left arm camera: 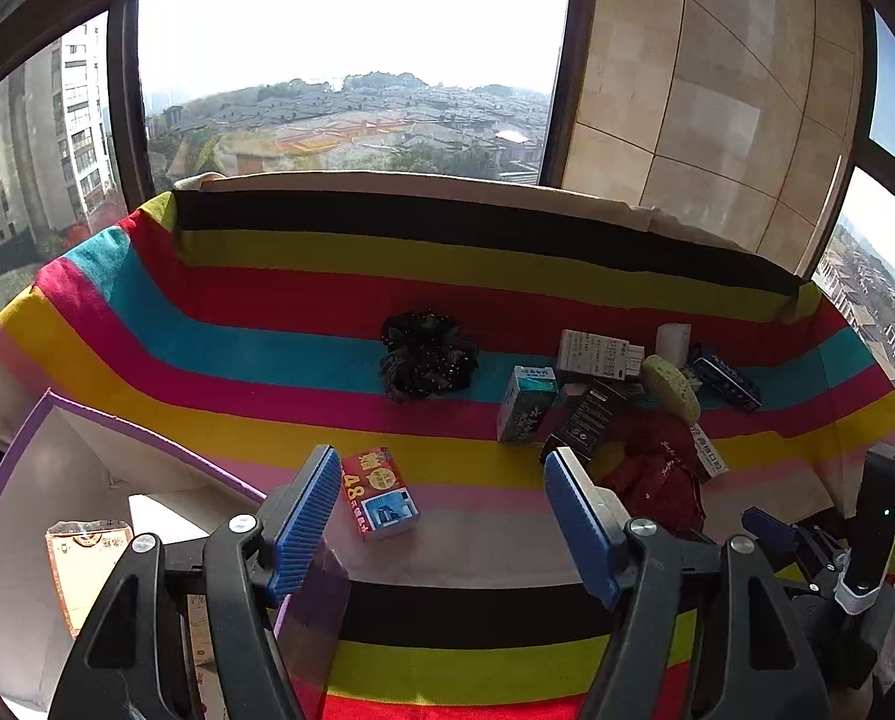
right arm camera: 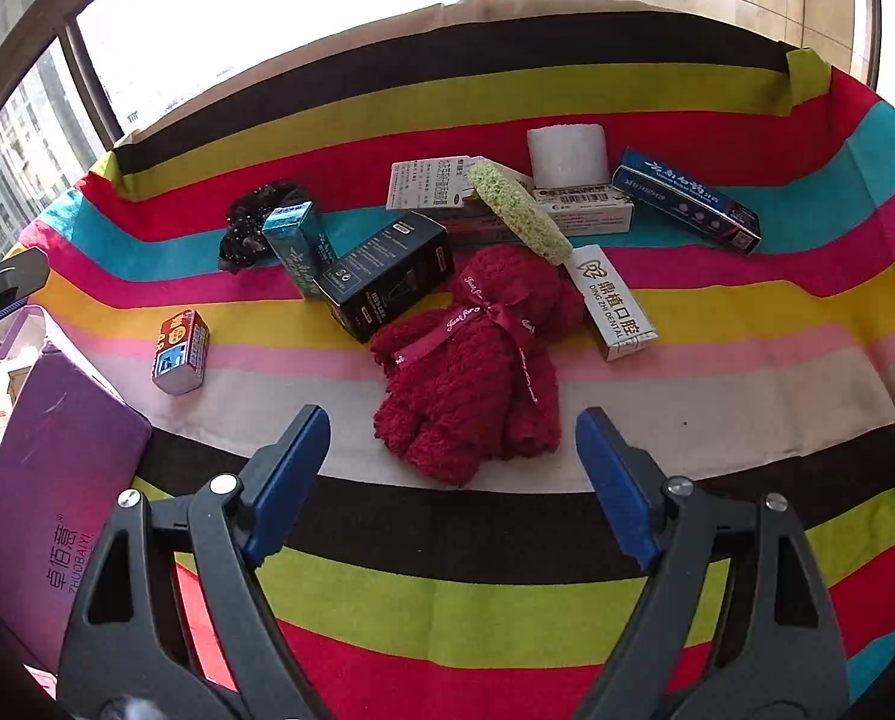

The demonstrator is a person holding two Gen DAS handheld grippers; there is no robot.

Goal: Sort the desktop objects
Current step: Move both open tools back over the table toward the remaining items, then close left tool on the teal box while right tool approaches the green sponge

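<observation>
My left gripper (left arm camera: 444, 519) is open and empty above the striped cloth, with a small red box (left arm camera: 380, 493) just ahead between its fingers. My right gripper (right arm camera: 453, 480) is open and empty, just short of a dark red towel bear (right arm camera: 477, 360). Behind the bear lie a black box (right arm camera: 387, 273), a teal box (right arm camera: 297, 246), a white dental box (right arm camera: 612, 303), a green sponge (right arm camera: 519, 210), a blue toothpaste box (right arm camera: 687, 201), a white block (right arm camera: 567, 153) and a black scrunchie (right arm camera: 255, 222). The red box also shows in the right wrist view (right arm camera: 180, 351).
A purple-rimmed white box (left arm camera: 75, 480) stands at the left with a card packet (left arm camera: 84, 564) inside; its purple lid (right arm camera: 57, 510) lies beside it. The striped cloth (left arm camera: 207, 348) covers the table, with windows behind. The right gripper shows at the left view's right edge (left arm camera: 837, 552).
</observation>
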